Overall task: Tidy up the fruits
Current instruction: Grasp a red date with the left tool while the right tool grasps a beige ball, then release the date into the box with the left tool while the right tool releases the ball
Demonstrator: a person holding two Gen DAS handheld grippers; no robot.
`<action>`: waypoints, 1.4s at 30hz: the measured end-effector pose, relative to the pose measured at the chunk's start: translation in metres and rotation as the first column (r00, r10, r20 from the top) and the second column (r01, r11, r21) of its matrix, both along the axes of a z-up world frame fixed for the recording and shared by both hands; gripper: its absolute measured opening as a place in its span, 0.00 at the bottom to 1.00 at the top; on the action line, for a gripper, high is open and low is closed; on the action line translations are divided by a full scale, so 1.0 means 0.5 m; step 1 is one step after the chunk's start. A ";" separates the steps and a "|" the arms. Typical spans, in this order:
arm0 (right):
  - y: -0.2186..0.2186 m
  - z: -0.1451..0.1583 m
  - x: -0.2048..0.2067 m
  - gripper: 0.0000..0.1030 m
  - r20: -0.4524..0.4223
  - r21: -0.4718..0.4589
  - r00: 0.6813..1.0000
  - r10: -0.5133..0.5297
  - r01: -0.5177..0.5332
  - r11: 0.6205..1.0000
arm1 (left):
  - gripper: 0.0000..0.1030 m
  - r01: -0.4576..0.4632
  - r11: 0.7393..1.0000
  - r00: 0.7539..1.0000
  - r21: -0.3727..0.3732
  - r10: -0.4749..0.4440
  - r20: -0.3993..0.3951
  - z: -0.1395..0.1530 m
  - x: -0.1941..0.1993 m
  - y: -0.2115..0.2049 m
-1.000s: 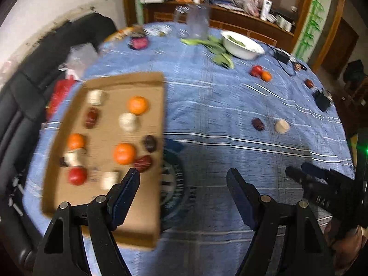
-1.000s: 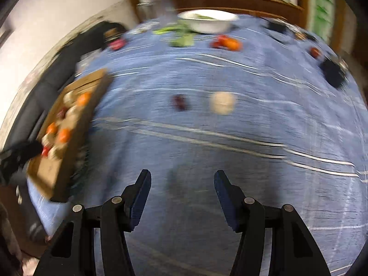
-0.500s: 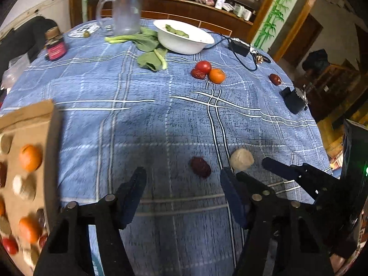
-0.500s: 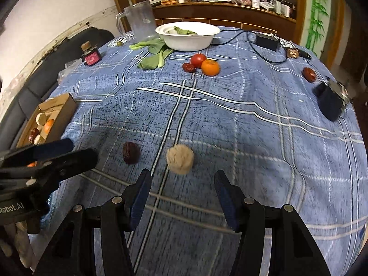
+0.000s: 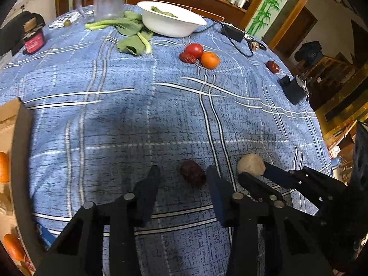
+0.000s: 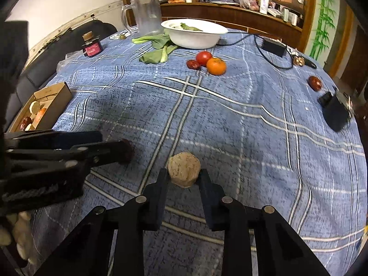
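The right hand-held gripper (image 6: pixel 184 178) has just closed on the beige fruit (image 6: pixel 184 169). The left hand-held gripper (image 5: pixel 182 177), closing, is half open around the dark date (image 5: pixel 192 173), not yet pressing it. Beyond both, a tomato (image 6: pixel 203 57), an orange (image 6: pixel 216 66) and two dates wait on the bench (image 6: pixel 230 126); the box (image 6: pixel 58 94) already holds several fruits.

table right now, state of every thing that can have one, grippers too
right gripper: just closed, shut on the beige fruit
left gripper: jaws just narrowing, not yet pressing the dark red date between them
cardboard box: open, holding fruit
white bowl: upright, greens inside
glass mug: upright, looks empty
small jar: upright, stoppered
tomato, orange: loose on the tablecloth, touching
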State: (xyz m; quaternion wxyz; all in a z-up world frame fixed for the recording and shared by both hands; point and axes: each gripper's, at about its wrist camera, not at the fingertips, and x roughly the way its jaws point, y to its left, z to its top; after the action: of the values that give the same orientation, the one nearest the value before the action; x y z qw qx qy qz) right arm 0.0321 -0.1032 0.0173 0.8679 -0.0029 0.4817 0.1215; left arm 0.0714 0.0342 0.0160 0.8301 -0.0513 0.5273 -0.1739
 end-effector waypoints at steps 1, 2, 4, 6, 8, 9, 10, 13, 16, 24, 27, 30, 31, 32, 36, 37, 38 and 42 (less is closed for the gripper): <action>-0.003 0.000 -0.004 0.28 -0.001 -0.001 1.000 -0.005 0.005 1.000 | 0.36 0.004 1.000 1.000 0.004 -0.004 0.003 -0.002 -0.001 -0.005; -0.006 0.000 -0.006 0.28 -0.003 0.002 1.000 -0.010 0.010 1.000 | 0.36 0.007 1.000 1.000 0.015 -0.007 0.013 -0.002 -0.002 -0.010; -0.009 0.000 -0.009 0.28 -0.004 0.006 1.000 -0.015 0.016 1.000 | 0.35 0.014 1.000 1.000 0.024 -0.014 0.021 -0.002 -0.002 -0.018; -0.008 0.000 -0.012 0.28 -0.002 0.003 1.000 -0.018 0.018 1.000 | 0.30 0.023 0.999 0.999 0.042 -0.024 0.030 -0.002 -0.002 -0.027; -0.008 0.000 -0.012 0.28 -0.002 0.002 1.000 -0.022 0.022 1.000 | 0.17 0.040 0.997 0.999 0.059 -0.042 0.029 -0.005 -0.002 -0.035; -0.008 0.000 -0.012 0.28 -0.003 0.004 1.000 -0.025 0.025 1.000 | 0.17 0.045 0.997 0.998 0.068 -0.047 0.036 -0.003 -0.004 -0.037; -0.008 0.001 -0.011 0.28 -0.005 0.005 1.000 -0.026 0.026 1.000 | 0.17 0.051 0.996 0.998 0.070 -0.054 0.038 -0.002 -0.007 -0.039; -0.010 0.003 -0.013 0.28 -0.014 0.012 0.999 -0.032 0.032 0.999 | 0.17 0.050 0.996 0.997 0.080 -0.055 0.053 0.006 -0.017 -0.037; -0.011 0.008 -0.020 0.28 -0.019 0.018 0.999 -0.037 0.037 0.999 | 0.17 0.030 0.998 0.998 0.064 -0.034 0.059 0.019 -0.026 -0.020; 0.031 0.052 -0.053 0.28 -0.010 0.067 1.000 -0.007 0.008 0.998 | 0.17 -0.078 0.997 0.994 0.016 0.076 0.082 0.072 -0.093 0.091; 0.075 0.074 -0.067 0.28 -0.005 0.097 0.999 0.034 -0.034 0.995 | 0.17 -0.135 0.991 0.987 -0.001 0.135 0.091 0.094 -0.134 0.156; 0.139 0.099 -0.083 0.28 0.009 0.117 0.995 0.101 -0.101 0.988 | 0.17 -0.198 0.980 0.975 -0.004 0.198 0.097 0.113 -0.176 0.232; 0.165 0.108 -0.089 0.28 0.013 0.128 0.992 0.128 -0.128 0.983 | 0.17 -0.223 0.975 0.970 0.000 0.222 0.098 0.120 -0.192 0.261; 0.192 0.116 -0.095 0.29 0.015 0.141 0.988 0.156 -0.157 0.978 | 0.17 -0.252 0.968 0.963 0.006 0.250 0.099 0.126 -0.213 0.296; 0.300 0.141 -0.124 0.29 0.024 0.169 0.963 0.269 -0.269 0.948 | 0.17 -0.337 0.940 0.939 0.054 0.331 0.089 0.128 -0.271 0.396; 0.327 0.144 -0.132 0.29 0.025 0.172 0.954 0.298 -0.298 0.939 | 0.17 -0.358 0.931 0.932 0.067 0.352 0.082 0.125 -0.286 0.422; 0.362 0.147 -0.143 0.29 0.025 0.172 0.941 0.337 -0.336 0.926 | 0.17 -0.378 0.922 0.925 0.081 0.372 0.076 0.121 -0.298 0.446; 0.457 0.137 -0.177 0.29 0.014 0.161 0.904 0.427 -0.424 0.891 | 0.17 -0.424 0.897 0.906 0.125 0.420 0.053 0.100 -0.328 0.516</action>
State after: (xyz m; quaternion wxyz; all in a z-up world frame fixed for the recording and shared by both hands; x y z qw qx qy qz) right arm -0.0565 0.1255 0.0859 0.8122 -0.0371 0.4676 0.3468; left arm -0.0928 0.2924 0.0662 0.8561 -0.1064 0.5038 0.0453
